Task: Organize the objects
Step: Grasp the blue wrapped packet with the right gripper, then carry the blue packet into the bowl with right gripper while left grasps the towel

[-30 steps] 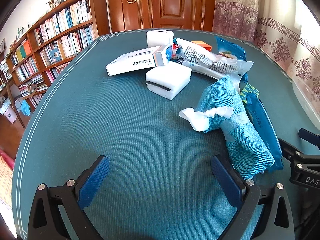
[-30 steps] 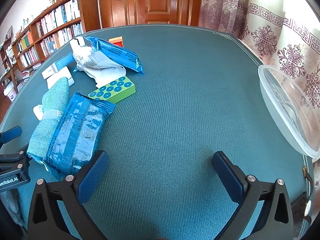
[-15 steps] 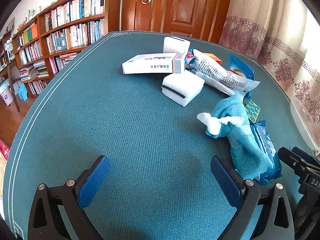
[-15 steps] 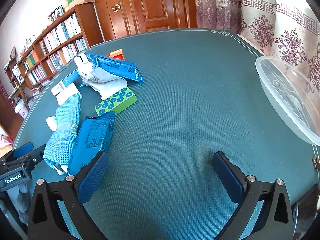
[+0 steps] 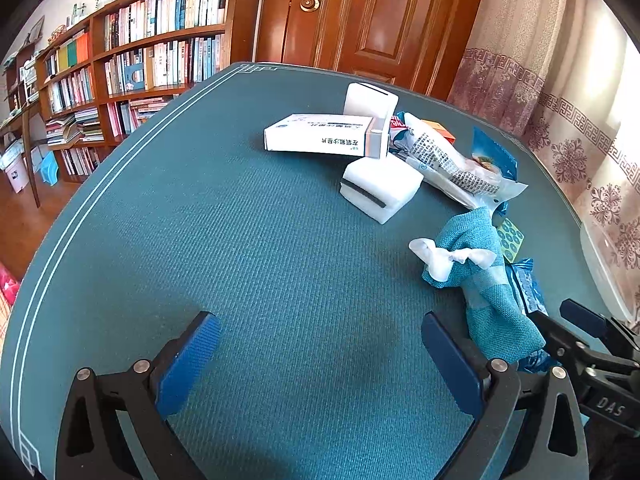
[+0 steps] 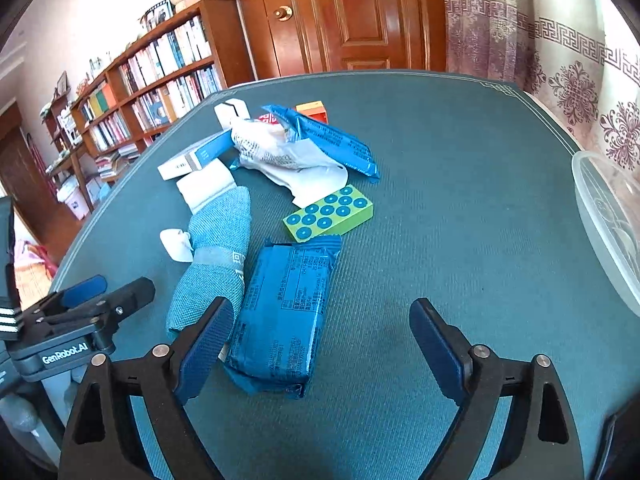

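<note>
A pile of objects lies on the green table (image 5: 248, 240). A rolled teal cloth (image 5: 492, 292) with white tissue (image 5: 448, 258) lies right of my open, empty left gripper (image 5: 320, 356). Behind it are a white foam block (image 5: 380, 188), a white medicine box (image 5: 320, 140) and a printed white bag (image 5: 452, 164). In the right wrist view, my open, empty right gripper (image 6: 322, 340) hovers over a blue packet (image 6: 286, 312), its left pad beside the teal cloth (image 6: 218, 256). A green dotted box (image 6: 330, 212) and a long blue packet (image 6: 332, 144) lie beyond.
A clear plastic bowl (image 6: 608, 220) sits at the table's right edge. An orange box (image 6: 314, 110) and another white block (image 5: 370, 100) lie at the pile's far side. Bookshelves (image 5: 132, 68) stand left, a wooden door (image 5: 368, 20) and curtains (image 6: 560, 40) behind.
Both grippers have pulled back and tilted up, so the pile looks farther off in the left view. The right gripper has swung left over the blue packet. Both stay open.
</note>
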{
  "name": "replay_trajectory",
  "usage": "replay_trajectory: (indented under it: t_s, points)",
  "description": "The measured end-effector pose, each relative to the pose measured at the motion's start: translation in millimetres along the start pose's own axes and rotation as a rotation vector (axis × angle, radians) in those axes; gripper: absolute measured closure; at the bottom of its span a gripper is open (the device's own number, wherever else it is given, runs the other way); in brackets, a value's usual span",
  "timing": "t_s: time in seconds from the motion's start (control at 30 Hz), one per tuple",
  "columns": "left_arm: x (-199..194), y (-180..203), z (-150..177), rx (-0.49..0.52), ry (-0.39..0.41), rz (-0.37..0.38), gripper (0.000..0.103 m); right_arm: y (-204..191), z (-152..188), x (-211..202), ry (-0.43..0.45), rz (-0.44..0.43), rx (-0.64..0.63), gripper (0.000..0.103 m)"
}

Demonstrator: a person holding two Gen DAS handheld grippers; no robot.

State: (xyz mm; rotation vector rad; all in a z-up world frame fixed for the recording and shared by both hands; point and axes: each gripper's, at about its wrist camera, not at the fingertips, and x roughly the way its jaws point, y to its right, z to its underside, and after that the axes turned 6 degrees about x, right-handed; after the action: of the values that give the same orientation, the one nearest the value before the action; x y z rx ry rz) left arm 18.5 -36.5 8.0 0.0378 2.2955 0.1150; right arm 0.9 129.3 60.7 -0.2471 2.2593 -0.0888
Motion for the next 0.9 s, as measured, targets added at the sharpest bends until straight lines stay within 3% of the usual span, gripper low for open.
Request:
replay_trajectory:
  t_s: [0.3, 0.53, 0.9]
  points:
    - [-0.1, -3.5, 0.0, -0.010, 0.001, 0.002, 0.000, -24.4, 3.6, 10.0, -0.030, 0.003, -0.090, 0.032]
    - [-0.2, -2.3, 0.8, 0.001, -0.006, -0.012, 0.000, -9.7, 2.4, 5.1, -0.019, 0.026, -0.077, 0.057]
    - [-9.7, 20.9, -12.8, 0.050, -0.006, 0.014, 0.000, 26.0, 4.7, -2.5, 0.013, 0.077, -0.036, 0.059]
